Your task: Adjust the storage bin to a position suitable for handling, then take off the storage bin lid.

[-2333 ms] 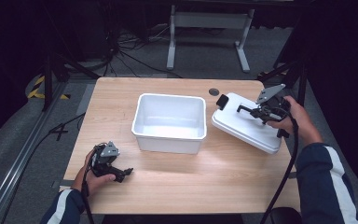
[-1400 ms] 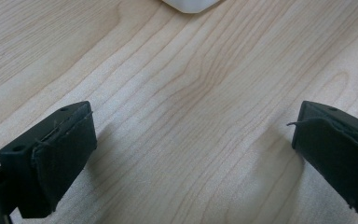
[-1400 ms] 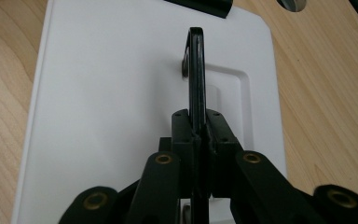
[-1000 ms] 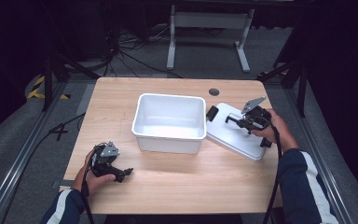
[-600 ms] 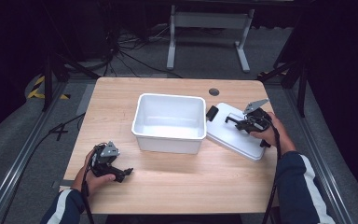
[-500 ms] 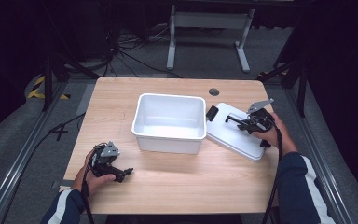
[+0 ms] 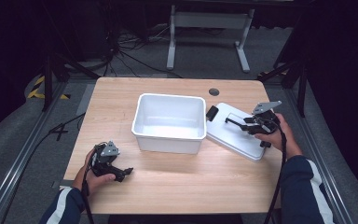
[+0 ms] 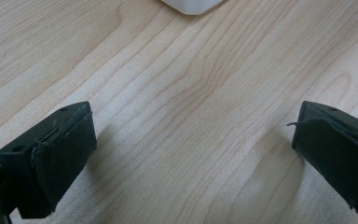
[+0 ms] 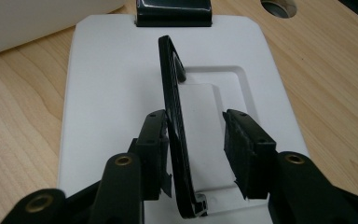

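Lying flat on the table (image 7: 177, 186) just right of the white bin (image 7: 170, 122), the white lid (image 9: 116, 84) has its black handle (image 9: 175, 121) standing between the jaws of the right gripper (image 9: 196, 140), which have just been opening and no longer clamp it. If the gripper is pulled away crookedly, the handle could be caught and the lid dragged. The left gripper (image 8: 191, 154) rests open and empty.

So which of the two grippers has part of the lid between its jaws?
The right gripper: the lid's raised black handle stands between its jaws, which have just been opening. The left gripper is open over bare table.
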`<state>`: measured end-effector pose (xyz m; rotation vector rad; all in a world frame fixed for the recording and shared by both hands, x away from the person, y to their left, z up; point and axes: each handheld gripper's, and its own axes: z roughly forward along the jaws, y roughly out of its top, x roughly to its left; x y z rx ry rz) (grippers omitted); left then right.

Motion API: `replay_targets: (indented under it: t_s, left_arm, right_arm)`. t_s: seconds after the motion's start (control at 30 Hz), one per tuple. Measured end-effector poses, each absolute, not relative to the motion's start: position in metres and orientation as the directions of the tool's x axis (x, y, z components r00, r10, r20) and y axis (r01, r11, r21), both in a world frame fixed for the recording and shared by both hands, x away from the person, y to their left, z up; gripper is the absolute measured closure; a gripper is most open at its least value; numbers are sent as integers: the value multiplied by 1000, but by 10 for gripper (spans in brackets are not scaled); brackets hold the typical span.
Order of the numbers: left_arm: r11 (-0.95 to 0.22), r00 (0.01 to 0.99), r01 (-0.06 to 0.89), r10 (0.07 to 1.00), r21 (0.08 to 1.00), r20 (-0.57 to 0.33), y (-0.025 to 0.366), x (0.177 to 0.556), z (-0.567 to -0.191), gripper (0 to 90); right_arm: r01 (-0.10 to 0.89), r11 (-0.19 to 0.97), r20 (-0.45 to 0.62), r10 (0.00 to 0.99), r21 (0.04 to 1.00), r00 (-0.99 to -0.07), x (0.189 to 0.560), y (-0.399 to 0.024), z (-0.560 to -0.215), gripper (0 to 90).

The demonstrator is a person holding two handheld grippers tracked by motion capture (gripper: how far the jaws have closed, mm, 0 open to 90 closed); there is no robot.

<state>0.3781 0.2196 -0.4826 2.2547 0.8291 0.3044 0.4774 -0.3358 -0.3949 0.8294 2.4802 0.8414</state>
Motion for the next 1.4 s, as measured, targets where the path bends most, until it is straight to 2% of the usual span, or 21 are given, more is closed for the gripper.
replay_targets:
  t_s: [0.43,1.03,1.4]
  left_arm:
    - [-546,766,476,642,690,-21,220,378,-483,1]
    - [-555,773,470,635,687,-15,218,380,-482,0]
    - [-554,771,471,636,686,-16,218,380,-482,1]
  right_arm:
    - [368,642,-181,625,673,-760,465,-326,-384,519]
    - [351,664,-217,616,661,-757,445,-325,-380,479]
    - [336,664,-240,620,668,-747,418,-332,-375,465]
